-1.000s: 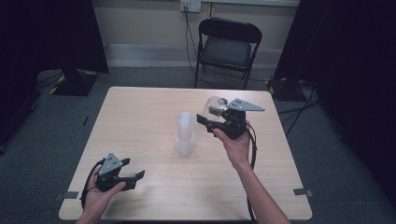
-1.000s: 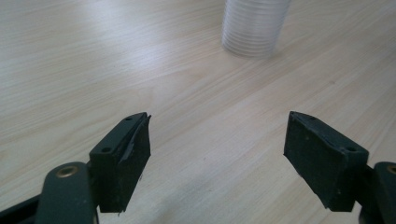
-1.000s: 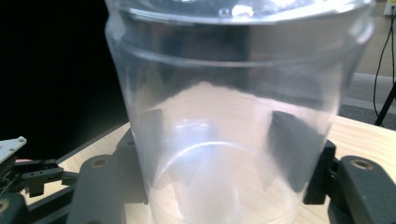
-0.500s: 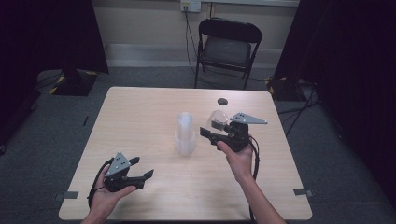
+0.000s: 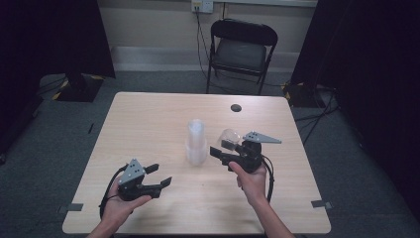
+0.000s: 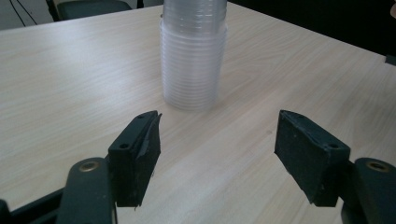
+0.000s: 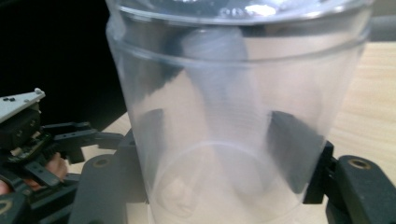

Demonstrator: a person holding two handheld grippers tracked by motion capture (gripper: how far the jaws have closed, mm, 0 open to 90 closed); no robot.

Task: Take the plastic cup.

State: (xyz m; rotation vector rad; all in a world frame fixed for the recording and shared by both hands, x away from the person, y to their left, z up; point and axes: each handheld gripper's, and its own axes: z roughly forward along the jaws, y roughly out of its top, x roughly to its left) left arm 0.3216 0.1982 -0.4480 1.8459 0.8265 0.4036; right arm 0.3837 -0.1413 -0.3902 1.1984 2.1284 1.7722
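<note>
A tall stack of clear plastic cups (image 5: 196, 141) stands upright near the middle of the table (image 5: 148, 119). Just right of the stack, my right gripper (image 5: 224, 149) is shut on a single clear cup (image 5: 229, 139). In the right gripper view that cup (image 7: 233, 116) sits between the two black jaws, rim at the top. My left gripper (image 5: 161, 176) is low at the front left, pointing toward the stack of cups (image 6: 194, 60). The left gripper (image 6: 219, 154) stands open, its jaws have just been closing a little, and nothing is between them.
A black folding chair (image 5: 241, 49) stands behind the table's far edge. A small dark round spot (image 5: 236, 107) lies on the table at the back right. Dark curtains hang at both sides. The left gripper (image 7: 28, 135) appears past the held cup.
The right gripper has come down and toward the person with the cup, ending beside the stack. The left gripper has shifted right toward the stack and its jaws have narrowed slightly.
</note>
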